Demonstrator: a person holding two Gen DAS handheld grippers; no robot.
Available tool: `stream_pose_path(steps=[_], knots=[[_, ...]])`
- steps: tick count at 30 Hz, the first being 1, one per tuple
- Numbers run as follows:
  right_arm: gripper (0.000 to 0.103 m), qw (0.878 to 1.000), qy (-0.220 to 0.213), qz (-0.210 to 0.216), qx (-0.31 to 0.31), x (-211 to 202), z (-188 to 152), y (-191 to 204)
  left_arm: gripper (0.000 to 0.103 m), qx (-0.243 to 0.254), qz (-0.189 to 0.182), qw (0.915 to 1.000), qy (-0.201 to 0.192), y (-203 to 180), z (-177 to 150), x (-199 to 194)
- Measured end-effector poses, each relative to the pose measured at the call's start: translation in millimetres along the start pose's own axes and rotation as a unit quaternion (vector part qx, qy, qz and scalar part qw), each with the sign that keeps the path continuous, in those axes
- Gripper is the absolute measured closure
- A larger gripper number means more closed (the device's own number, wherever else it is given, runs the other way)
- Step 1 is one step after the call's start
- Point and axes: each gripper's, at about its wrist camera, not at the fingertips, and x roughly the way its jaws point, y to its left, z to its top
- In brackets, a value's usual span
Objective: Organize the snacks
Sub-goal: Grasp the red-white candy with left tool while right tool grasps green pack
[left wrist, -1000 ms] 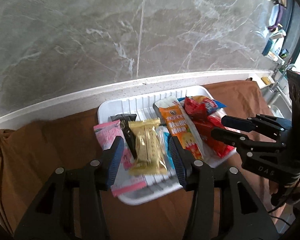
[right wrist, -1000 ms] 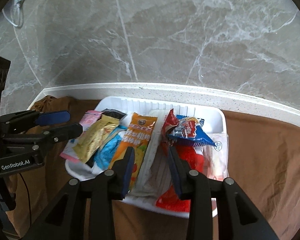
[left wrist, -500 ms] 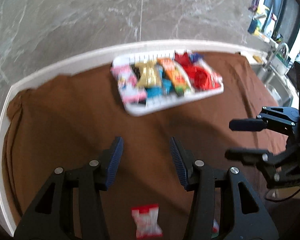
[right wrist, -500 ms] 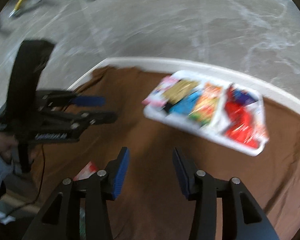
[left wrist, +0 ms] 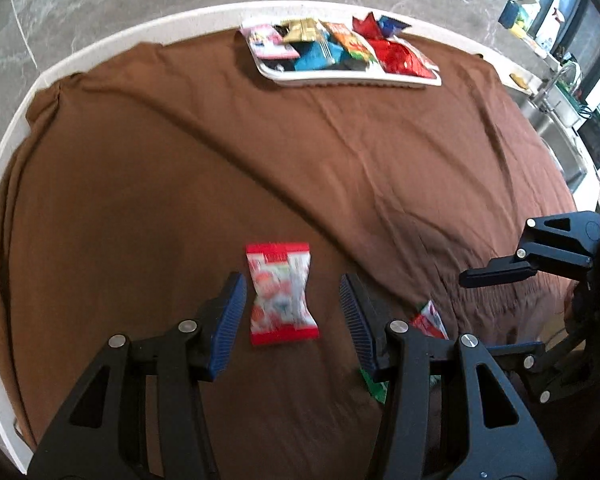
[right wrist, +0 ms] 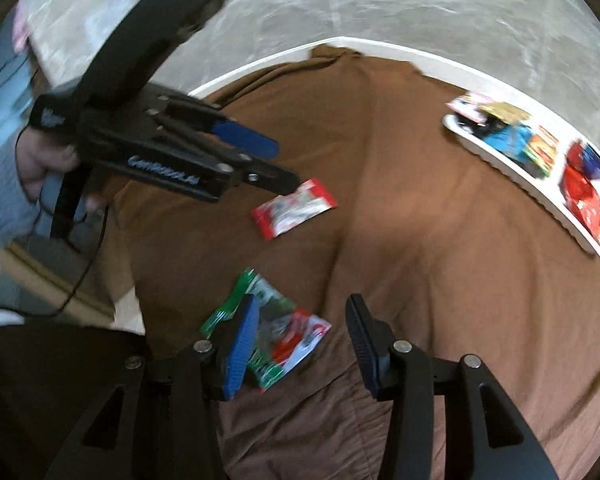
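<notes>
Left wrist view: left gripper [left wrist: 290, 312], jaws apart and empty, straddles a red-and-white snack packet [left wrist: 281, 294] on the brown cloth [left wrist: 180, 168], lined up for pickup; the white tray [left wrist: 340, 79], close a second ago, now lies far off.

Right wrist view: right gripper [right wrist: 300, 344], jaws just widened, open over a green-and-red packet [right wrist: 270, 334].

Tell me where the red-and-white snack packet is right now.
The red-and-white snack packet lies flat on the brown cloth, loose between the open left claw tips, far from the white tray.
</notes>
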Motion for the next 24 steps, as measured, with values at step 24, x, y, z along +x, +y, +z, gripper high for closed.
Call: stream_pose_path(steps=[24], knots=[[0.036, 0.981, 0.082, 0.027, -0.173, 57.6, 11.6, 18.5, 0.056, -0.004, -0.023, 0.9991, 0.037, 0.8, -11.2, 30.5]])
